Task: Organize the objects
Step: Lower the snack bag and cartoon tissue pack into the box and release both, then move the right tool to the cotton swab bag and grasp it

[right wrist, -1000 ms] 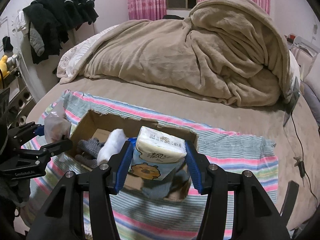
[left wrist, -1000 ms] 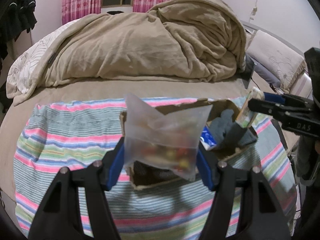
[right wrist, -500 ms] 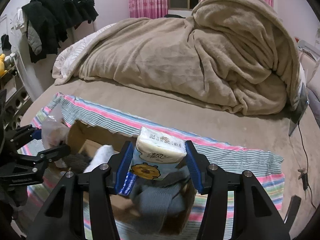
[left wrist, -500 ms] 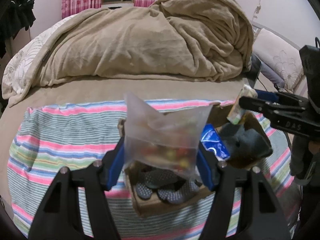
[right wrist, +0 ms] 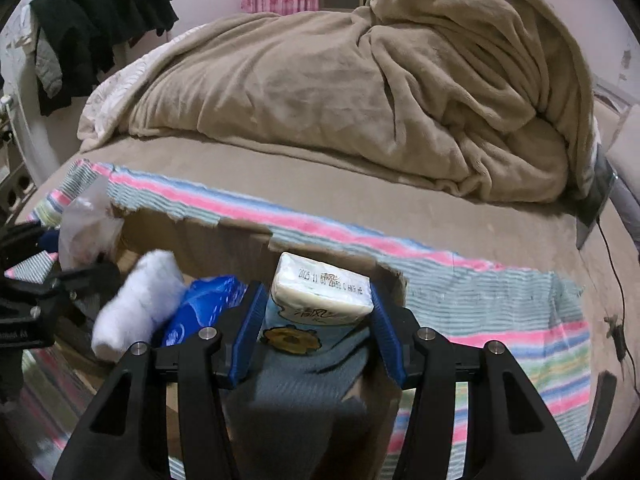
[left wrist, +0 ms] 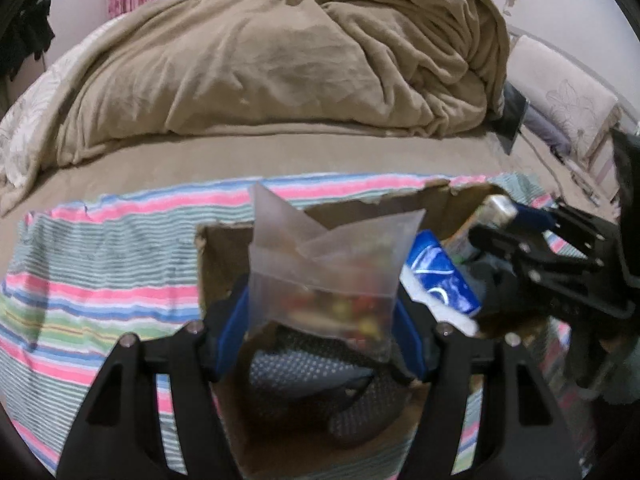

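My left gripper (left wrist: 322, 312) is shut on a clear plastic bag (left wrist: 328, 268) of small coloured pieces, held over the left part of an open cardboard box (left wrist: 224, 240). My right gripper (right wrist: 316, 320) is shut on a tissue pack (right wrist: 316, 300) with a cartoon bear, held over the right part of the same box (right wrist: 200, 240). In the box lie dotted grey gloves (left wrist: 304, 372), a blue packet (left wrist: 440, 276), a white roll (right wrist: 136, 304) and grey cloth (right wrist: 304, 384). The right gripper shows in the left wrist view (left wrist: 496, 220).
The box sits on a striped cloth (left wrist: 100, 264) spread on a bed. A heaped beige blanket (right wrist: 360, 100) fills the far side. Dark clothes (right wrist: 100, 20) hang at the left wall. A cable (right wrist: 612, 272) runs along the right.
Both grippers have moved forward and down towards the box with their loads, so the box contents now lie close below the fingers.
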Motion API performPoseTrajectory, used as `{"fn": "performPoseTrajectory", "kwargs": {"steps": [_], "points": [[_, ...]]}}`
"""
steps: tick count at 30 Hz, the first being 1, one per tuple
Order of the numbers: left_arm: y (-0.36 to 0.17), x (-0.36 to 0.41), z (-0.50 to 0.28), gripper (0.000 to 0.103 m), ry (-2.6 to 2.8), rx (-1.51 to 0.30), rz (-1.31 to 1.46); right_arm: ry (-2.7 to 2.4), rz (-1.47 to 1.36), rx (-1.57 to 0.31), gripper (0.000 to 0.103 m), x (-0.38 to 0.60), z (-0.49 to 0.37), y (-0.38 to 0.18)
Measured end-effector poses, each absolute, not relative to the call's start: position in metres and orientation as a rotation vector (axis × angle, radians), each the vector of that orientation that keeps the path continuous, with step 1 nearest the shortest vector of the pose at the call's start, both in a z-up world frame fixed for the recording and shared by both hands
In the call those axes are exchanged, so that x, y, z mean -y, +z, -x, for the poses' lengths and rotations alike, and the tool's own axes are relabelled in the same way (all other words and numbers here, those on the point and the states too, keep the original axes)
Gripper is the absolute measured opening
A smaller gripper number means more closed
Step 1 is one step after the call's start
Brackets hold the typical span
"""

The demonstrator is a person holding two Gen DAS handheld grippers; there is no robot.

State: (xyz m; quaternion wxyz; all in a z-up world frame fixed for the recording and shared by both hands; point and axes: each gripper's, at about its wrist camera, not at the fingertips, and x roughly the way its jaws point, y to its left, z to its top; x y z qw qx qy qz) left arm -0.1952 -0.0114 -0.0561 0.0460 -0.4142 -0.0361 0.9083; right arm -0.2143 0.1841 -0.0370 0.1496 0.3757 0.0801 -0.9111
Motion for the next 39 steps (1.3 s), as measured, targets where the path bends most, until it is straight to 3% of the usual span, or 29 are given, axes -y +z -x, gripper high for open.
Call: {"fn": "performPoseTrajectory", "kwargs": {"steps": [10,17,26,30,39], "points": [[-0.061,0.009,0.201,0.067,2.764,0.079,1.285,-2.61,-1.09,-0.19,0.056,-0.181,0.204,-0.035],[-0.048,0.009,0.189,0.068,2.773,0.078,1.279,-2.596,-1.057,-0.15,0.075,-0.182,0.194,-0.019],[-0.021,0.007,0.156,0.071,2.798,0.088,1.231,-2.577,-1.042,-0.135,0.083,-0.18,0.167,0.004],[-0.014,0.003,0.142,0.092,2.784,0.087,1.201,-2.57,-1.043,-0.12,0.091,-0.181,0.154,0.009],[0.0,0.006,0.12,0.095,2.84,0.08,1.169,-2.581,-1.022,-0.095,0.093,-0.188,0.131,0.022]]}}
